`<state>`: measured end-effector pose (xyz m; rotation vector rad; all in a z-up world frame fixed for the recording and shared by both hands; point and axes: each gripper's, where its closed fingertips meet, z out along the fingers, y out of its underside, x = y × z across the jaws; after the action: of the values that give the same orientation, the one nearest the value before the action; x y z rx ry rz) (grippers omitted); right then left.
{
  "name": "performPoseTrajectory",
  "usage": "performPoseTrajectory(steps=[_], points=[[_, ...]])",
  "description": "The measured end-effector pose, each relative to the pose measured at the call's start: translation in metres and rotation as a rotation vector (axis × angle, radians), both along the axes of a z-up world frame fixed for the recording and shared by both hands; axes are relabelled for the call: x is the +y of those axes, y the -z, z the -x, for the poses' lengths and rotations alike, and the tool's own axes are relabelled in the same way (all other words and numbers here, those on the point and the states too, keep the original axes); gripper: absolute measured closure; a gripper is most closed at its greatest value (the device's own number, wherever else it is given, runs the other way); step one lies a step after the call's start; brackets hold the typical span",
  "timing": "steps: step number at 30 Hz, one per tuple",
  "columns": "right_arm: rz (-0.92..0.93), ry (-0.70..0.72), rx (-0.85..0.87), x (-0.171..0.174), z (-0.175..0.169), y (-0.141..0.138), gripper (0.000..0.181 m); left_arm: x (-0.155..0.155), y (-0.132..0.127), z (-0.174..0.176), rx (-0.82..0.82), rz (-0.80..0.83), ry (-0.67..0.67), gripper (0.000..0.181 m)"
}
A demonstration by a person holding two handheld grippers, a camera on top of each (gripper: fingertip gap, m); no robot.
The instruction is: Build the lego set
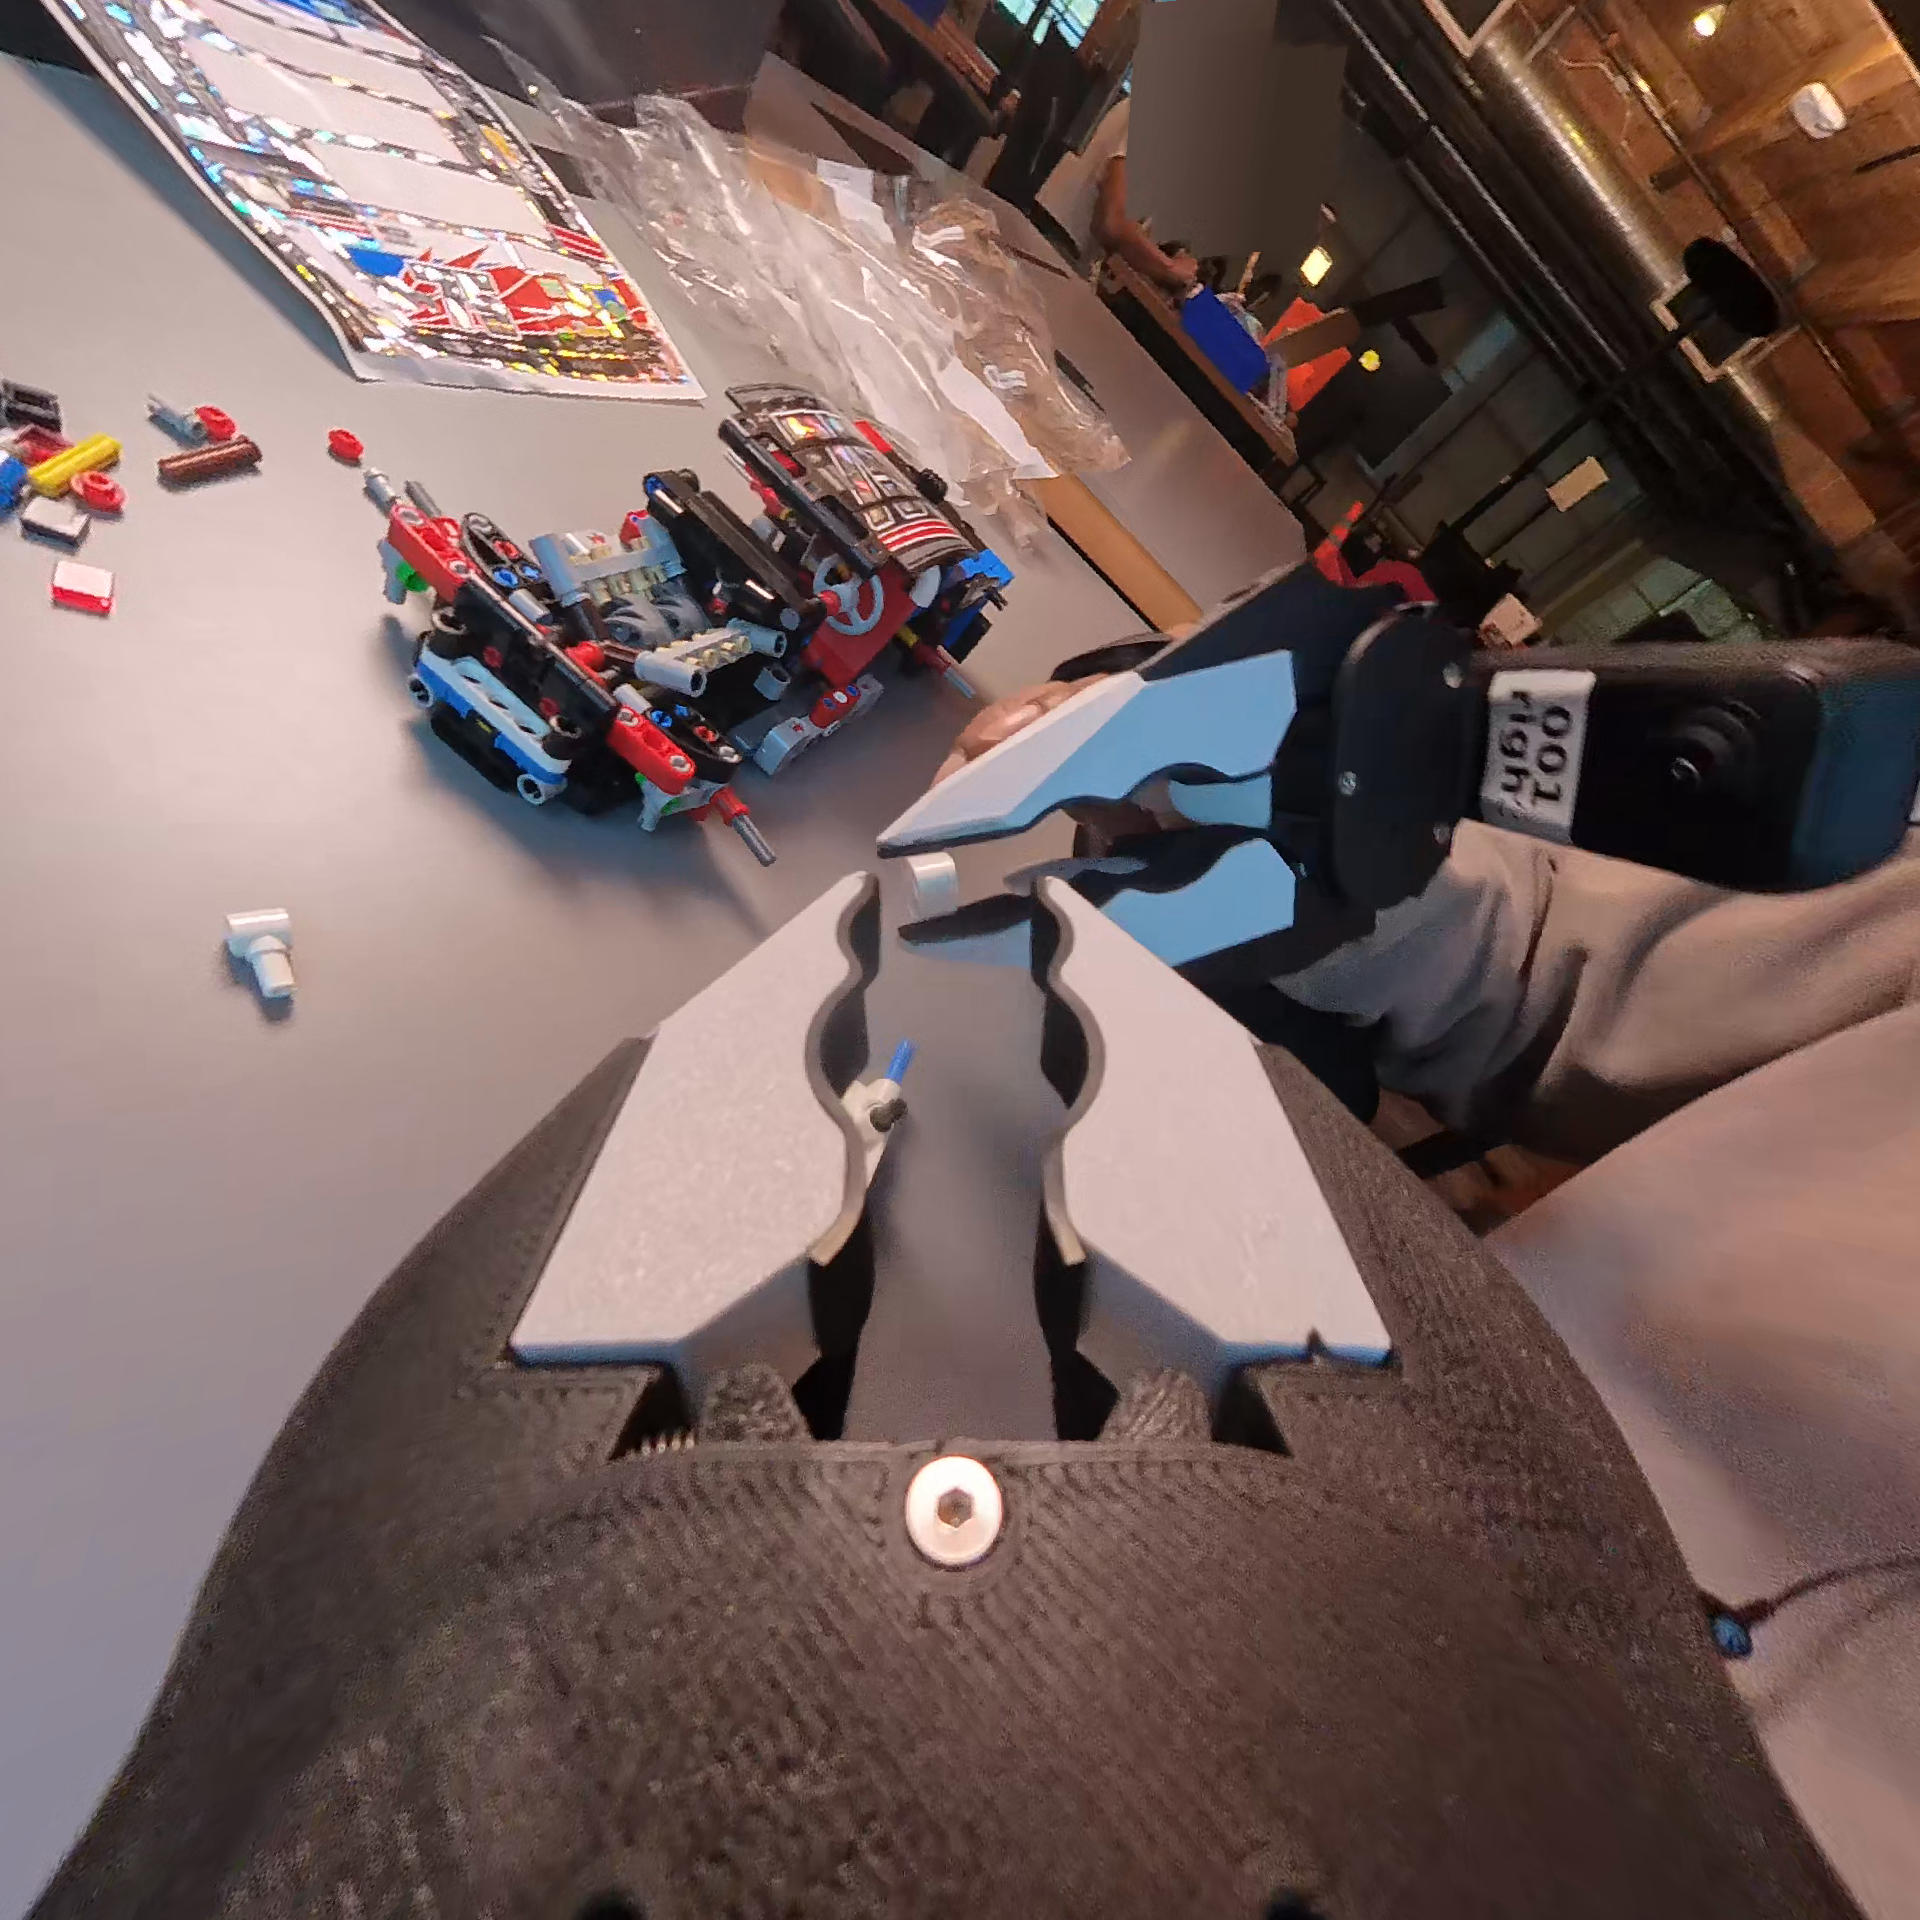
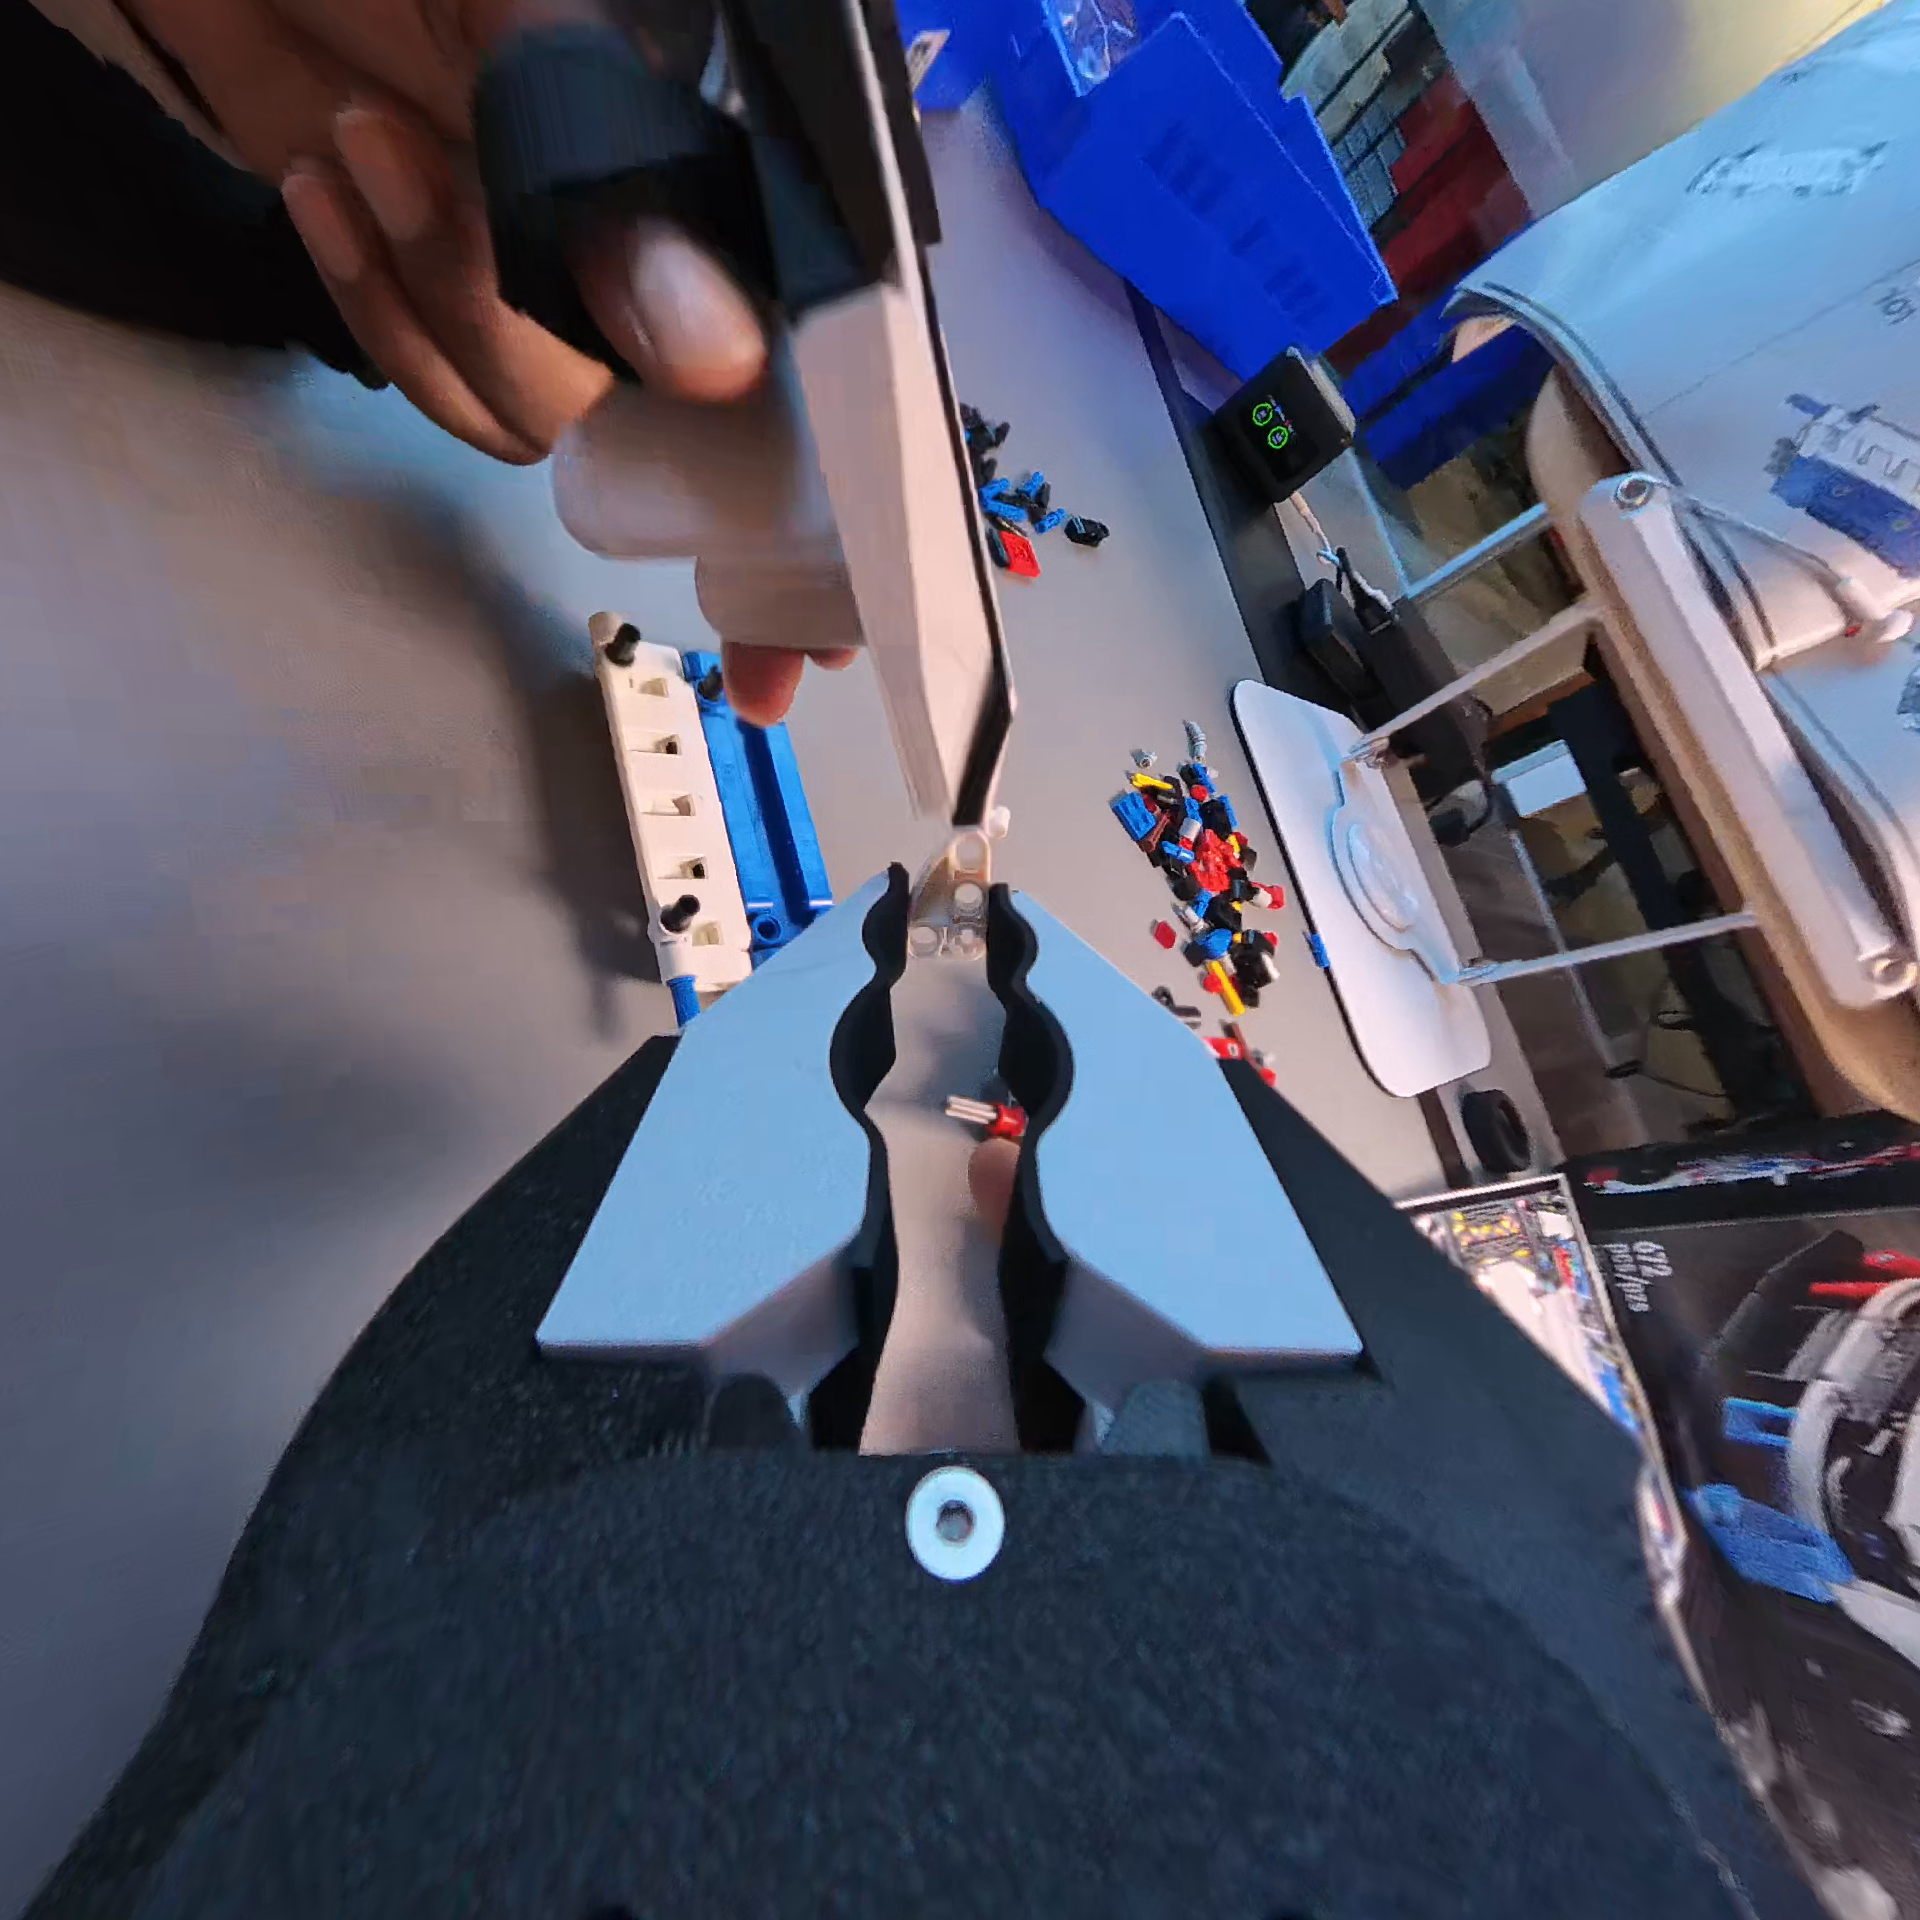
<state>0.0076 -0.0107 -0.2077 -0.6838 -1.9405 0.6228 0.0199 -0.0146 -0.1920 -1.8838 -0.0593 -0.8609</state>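
Grey table [image 1: 208, 1091] with half-built lego car [image 1: 686, 634], right gripper [image 2: 948, 894] pinching a pale grey lego piece [image 2: 951, 904] at its tips, left gripper [image 1: 956, 894] spread – white label [image 1: 1532, 753] on the right gripper's body, printed box [image 2: 1766, 1382] nearby.

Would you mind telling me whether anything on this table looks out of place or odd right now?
Mostly a normal mid-build mess. One thing stands out: the half-built car model lies tipped on its side rather than on its base. Loose bricks are scattered in piles, and empty plastic bags are heaped by the instruction sheet. Nothing looks damaged.
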Motion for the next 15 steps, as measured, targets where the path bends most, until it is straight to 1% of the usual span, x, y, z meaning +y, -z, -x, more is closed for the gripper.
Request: performPoseTrajectory(steps=[1, 3, 6, 8, 9, 11, 13, 15], points=[[0.042, -0.01, -0.008, 0.004, -0.003, -0.001, 0.169, -0.006, -0.003, 0.0, 0.052, -0.017, 0.04, 0.15], [0.16, -0.06, -0.033, 0.007, -0.011, -0.002, 0.168, -0.019, 0.007, -0.003, 0.258, -0.007, 0.116, 0.151], [0.327, -0.118, -0.064, 0.012, -0.023, -0.001, 0.169, -0.031, 0.041, -0.007, 0.627, 0.056, 0.216, 0.151], [0.373, -0.128, -0.075, 0.013, -0.025, 0.001, 0.169, -0.034, 0.06, -0.012, 0.82, 0.068, 0.294, 0.152], [0.378, -0.133, -0.073, 0.012, -0.026, 0.001, 0.168, -0.034, 0.067, -0.013, 0.889, 0.081, 0.324, 0.151], [0.377, -0.137, -0.066, 0.012, -0.028, -0.001, 0.168, -0.034, 0.076, -0.013, 0.964, 0.1, 0.357, 0.154], [0.387, -0.133, -0.063, 0.015, -0.029, -0.003, 0.168, -0.031, 0.077, -0.01, 0.995, 0.095, 0.362, 0.164], [0.406, -0.136, -0.065, 0.016, -0.031, -0.003, 0.168, -0.027, 0.079, -0.004, 1.052, 0.084, 0.363, 0.18]])
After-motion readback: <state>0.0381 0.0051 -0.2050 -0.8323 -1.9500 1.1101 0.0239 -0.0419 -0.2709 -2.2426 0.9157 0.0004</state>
